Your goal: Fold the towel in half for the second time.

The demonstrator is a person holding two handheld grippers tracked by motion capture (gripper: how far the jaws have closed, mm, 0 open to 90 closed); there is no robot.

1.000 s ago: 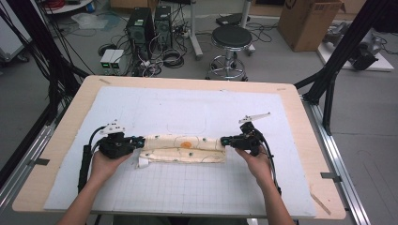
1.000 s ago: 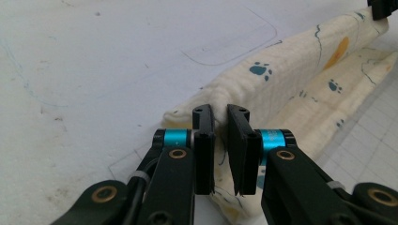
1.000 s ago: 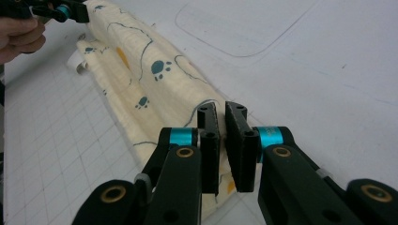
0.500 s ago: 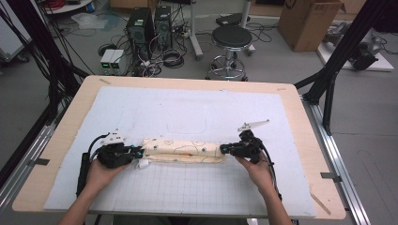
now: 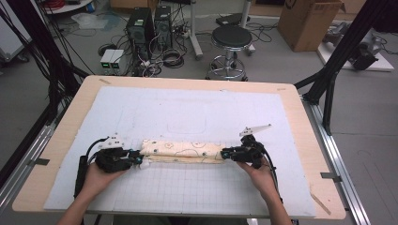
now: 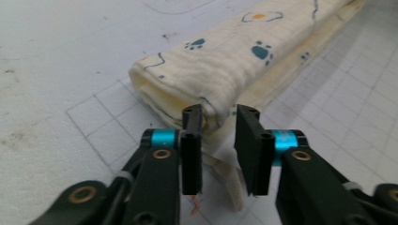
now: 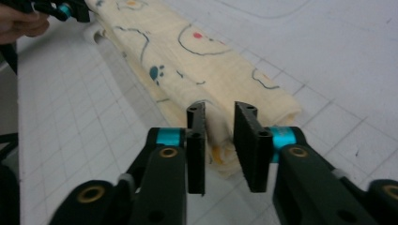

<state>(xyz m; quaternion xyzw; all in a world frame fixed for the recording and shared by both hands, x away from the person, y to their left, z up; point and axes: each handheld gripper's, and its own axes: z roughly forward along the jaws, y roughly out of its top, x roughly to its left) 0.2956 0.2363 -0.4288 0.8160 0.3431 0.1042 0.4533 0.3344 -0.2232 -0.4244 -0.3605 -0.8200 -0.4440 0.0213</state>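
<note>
Both claws — left, right — just spread, letting go the folded cloth.

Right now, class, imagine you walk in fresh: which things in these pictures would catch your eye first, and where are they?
First, the long folded cream cloth printed with paw marks, lying crosswise on the near half of the white gridded mat. Then the two black hand-held tools at its ends, the left tool and the right tool, whose jaws have just been opening, each with a cloth end between them. Beyond the table stands a black round stool.
</note>
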